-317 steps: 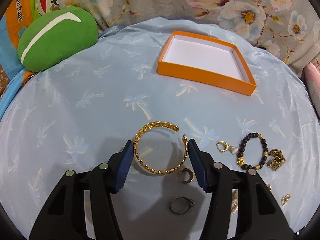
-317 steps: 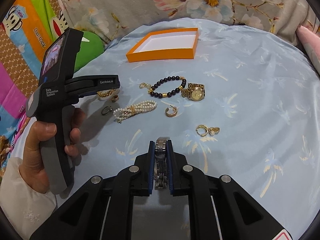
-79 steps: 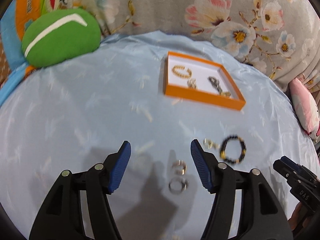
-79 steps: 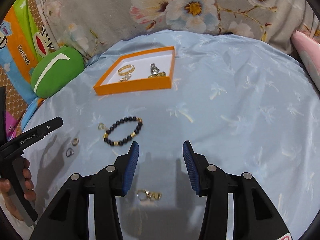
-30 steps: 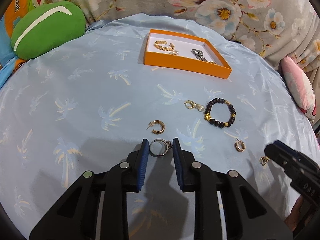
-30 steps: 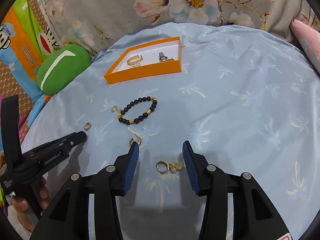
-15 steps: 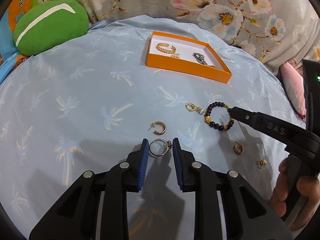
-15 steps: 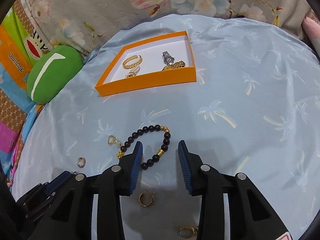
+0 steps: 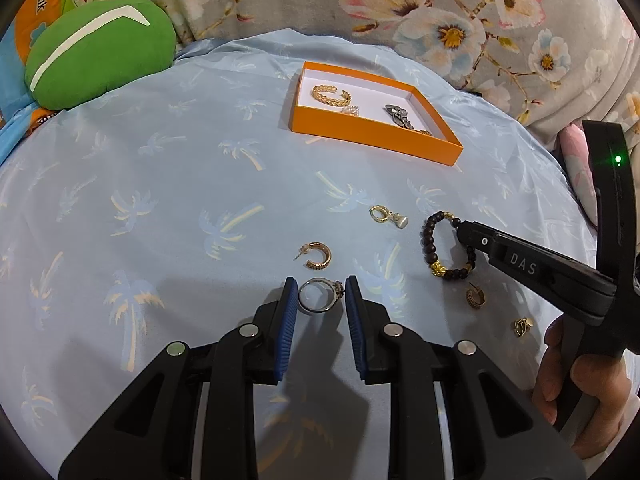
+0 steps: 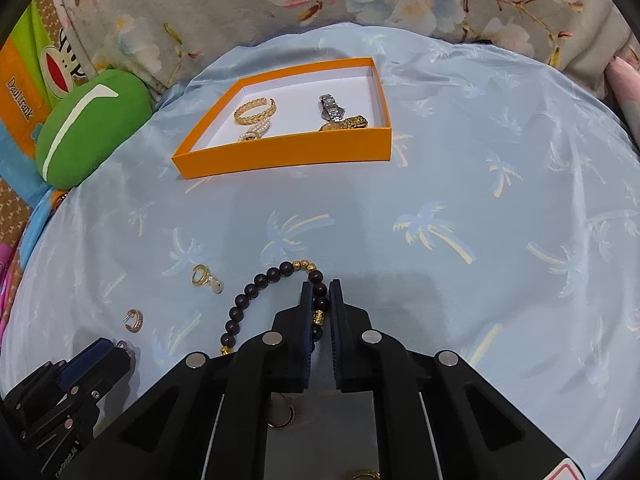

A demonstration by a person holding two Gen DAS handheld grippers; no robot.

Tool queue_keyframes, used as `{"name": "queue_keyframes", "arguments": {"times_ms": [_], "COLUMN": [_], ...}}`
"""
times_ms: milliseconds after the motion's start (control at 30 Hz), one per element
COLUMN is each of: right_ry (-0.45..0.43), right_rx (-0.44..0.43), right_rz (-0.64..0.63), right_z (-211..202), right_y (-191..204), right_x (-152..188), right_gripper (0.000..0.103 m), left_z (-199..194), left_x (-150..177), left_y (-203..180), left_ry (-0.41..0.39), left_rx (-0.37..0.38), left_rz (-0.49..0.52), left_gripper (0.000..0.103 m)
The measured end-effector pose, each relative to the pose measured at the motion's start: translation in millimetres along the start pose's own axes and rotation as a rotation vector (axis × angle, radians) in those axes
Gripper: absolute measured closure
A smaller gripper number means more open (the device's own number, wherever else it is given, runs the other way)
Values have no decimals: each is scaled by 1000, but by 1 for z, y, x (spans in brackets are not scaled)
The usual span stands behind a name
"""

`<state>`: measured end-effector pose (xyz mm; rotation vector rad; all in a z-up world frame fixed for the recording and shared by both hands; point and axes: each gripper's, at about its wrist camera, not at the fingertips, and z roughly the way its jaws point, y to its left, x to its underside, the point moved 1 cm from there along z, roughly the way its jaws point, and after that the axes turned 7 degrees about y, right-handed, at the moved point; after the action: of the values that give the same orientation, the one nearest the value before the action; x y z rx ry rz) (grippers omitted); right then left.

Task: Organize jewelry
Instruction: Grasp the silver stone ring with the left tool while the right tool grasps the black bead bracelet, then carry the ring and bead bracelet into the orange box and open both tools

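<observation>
While left gripper clamps silver ring; right gripper pinches beaded bracelet.

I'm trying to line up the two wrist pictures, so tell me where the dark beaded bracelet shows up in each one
Left wrist: the dark beaded bracelet lies right of centre on the blue cloth, with the right gripper at its far side.
Right wrist: the bracelet is low and centre-left, one side of its loop pinched between the closed fingers.
Shared landmark: the orange box, beyond the bracelet in both.
</observation>
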<state>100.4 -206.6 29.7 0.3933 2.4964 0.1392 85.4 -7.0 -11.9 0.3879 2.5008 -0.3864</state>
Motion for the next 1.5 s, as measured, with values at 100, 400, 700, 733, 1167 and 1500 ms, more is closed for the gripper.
{"name": "queue_keyframes", "arguments": {"times_ms": [100, 400, 700, 733, 1167, 1500], "right_ry": [-21, -89, -153, -158, -167, -109], "right_rx": [-6, -30, -33, -34, -83, -73], "right_rz": [5, -6, -53, -57, -91, -80], "right_z": [-8, -39, -58, -58, -2, 73], "right_y": [-2, -4, -2, -1, 3, -5], "right_x": [1, -9, -60, -68, -196, -242], "right_gripper": [96, 96, 96, 96, 96, 96], "left_z": [-1, -8, -16, -15, 43, 125], "left_x": [0, -3, -48, -56, -191, -266], "left_y": [-1, -1, -11, -13, -37, -53], "left_ry": [-6, -26, -71, -77, -114, -75], "left_rx": [1, -6, 26, 30, 20, -19], "left_rz": [0, 3, 22, 28, 86, 110], "left_gripper": [79, 79, 79, 79, 79, 79]}}
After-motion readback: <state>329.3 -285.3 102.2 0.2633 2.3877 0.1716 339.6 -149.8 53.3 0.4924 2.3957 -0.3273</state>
